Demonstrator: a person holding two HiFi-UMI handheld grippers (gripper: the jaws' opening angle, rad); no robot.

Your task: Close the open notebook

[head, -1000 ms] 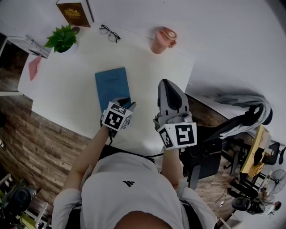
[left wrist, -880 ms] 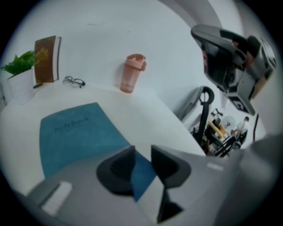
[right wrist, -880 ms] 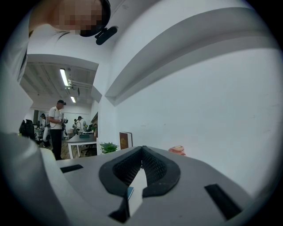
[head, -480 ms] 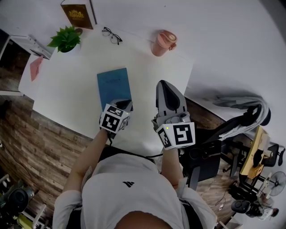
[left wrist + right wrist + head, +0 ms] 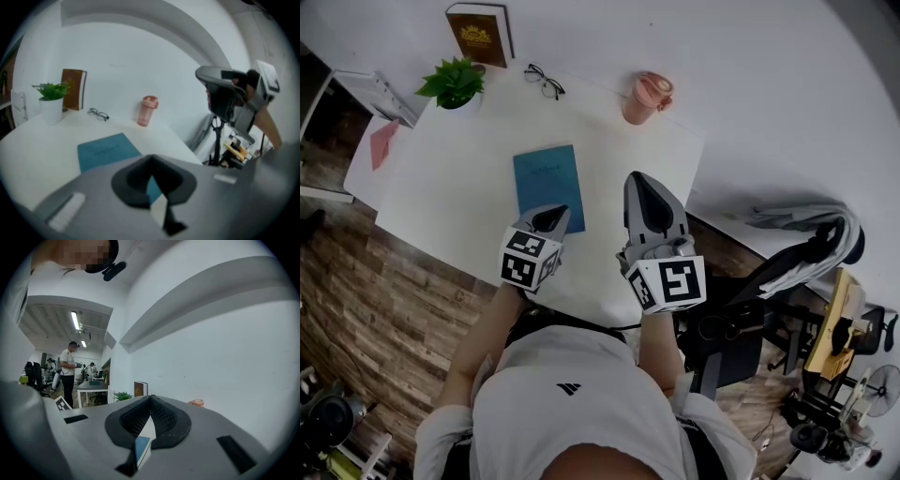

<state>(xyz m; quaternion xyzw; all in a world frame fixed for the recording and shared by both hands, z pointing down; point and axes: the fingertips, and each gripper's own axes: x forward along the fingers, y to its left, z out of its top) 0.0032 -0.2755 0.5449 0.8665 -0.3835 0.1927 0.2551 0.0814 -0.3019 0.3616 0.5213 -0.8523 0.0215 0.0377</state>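
Head view: the notebook (image 5: 548, 186) lies flat at the centre of the table (image 5: 450, 192), cover already down. I judge it light, thin and a little floppy, best pinched at the cover's free long edge. My left gripper (image 5: 551, 216) hangs over its lower edge, my right gripper (image 5: 639, 180) just right of it. Both are clenched on nothing.

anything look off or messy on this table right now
Nothing stands out. The blue notebook lies closed and flat on the white table. The pink cup, the potted plant and the brown book stand upright, and the glasses sit near the far edge. No spill or damage shows.
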